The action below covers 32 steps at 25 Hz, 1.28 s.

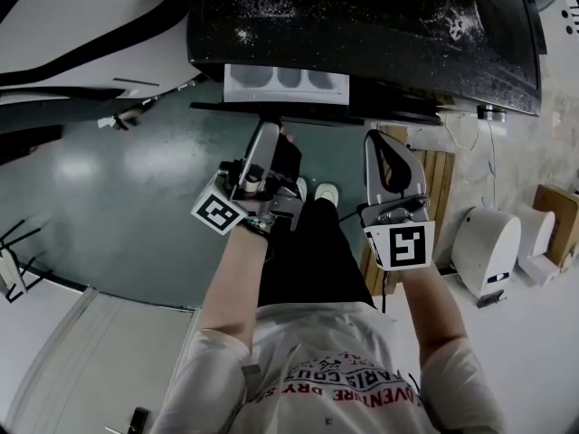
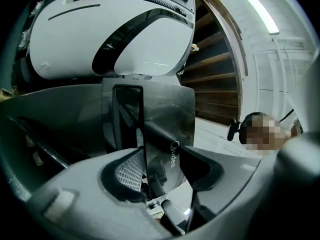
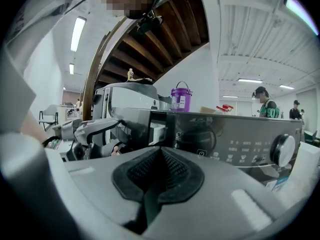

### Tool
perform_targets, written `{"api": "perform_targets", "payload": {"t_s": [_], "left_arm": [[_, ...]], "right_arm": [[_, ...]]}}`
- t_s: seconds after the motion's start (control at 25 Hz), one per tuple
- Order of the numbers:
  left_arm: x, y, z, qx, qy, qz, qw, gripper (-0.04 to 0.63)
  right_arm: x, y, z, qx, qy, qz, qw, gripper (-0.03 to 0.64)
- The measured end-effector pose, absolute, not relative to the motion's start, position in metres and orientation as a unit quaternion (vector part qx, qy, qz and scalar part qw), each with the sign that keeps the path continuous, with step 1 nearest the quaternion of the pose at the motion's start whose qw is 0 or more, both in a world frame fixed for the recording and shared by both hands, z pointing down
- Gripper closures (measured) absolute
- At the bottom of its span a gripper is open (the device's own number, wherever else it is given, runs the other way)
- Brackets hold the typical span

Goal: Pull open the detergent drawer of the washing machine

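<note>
The dark washing machine [image 1: 362,25] fills the top of the head view. Its detergent drawer [image 1: 285,83] stands pulled out, white compartments showing. My left gripper [image 1: 269,132] reaches up to the drawer's front edge. In the left gripper view the glossy dark drawer front [image 2: 165,119] stands between the pads, and my left gripper [image 2: 155,171] is shut on it. My right gripper [image 1: 382,141] hovers to the right, just in front of the machine. Its pads meet with nothing between them in the right gripper view [image 3: 159,171], facing the control panel [image 3: 235,134] and the drawer opening [image 3: 155,126].
A round dial [image 3: 283,150] sits at the panel's right end and a purple tub [image 3: 181,97] stands on top. A white appliance [image 1: 484,242] and a wooden panel [image 1: 436,183] are on the right. Another white machine [image 2: 115,34] stands to the left. People stand far off [image 3: 265,104].
</note>
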<state>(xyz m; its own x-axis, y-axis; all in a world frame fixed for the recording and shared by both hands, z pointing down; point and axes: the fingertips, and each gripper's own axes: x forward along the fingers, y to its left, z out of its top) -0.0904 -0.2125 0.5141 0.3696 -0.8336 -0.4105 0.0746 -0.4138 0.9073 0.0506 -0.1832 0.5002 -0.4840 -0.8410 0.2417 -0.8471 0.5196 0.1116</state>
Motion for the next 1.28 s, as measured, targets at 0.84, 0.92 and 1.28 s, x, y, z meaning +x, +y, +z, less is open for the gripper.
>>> {"api": "perform_targets", "payload": {"t_s": [0.84,0.92,1.28], "left_arm": [[-0.09,-0.144,0.514,0.694,-0.276,-0.477,0.462,0.373],[-0.091,-0.137,0.515,0.693,-0.28,-0.478,0.461,0.373],[-0.092,-0.12,0.514,0.693,-0.282,-0.485,0.452,0.377]], "right_arm": [[0.042,-0.117,0.499,0.47,-0.876,0.02,0.106,0.615],[0.042,-0.112,0.498,0.466,-0.878,0.018,0.106,0.615],[0.045,-0.098,0.497,0.456,-0.883,0.007,0.113,0.615]]}}
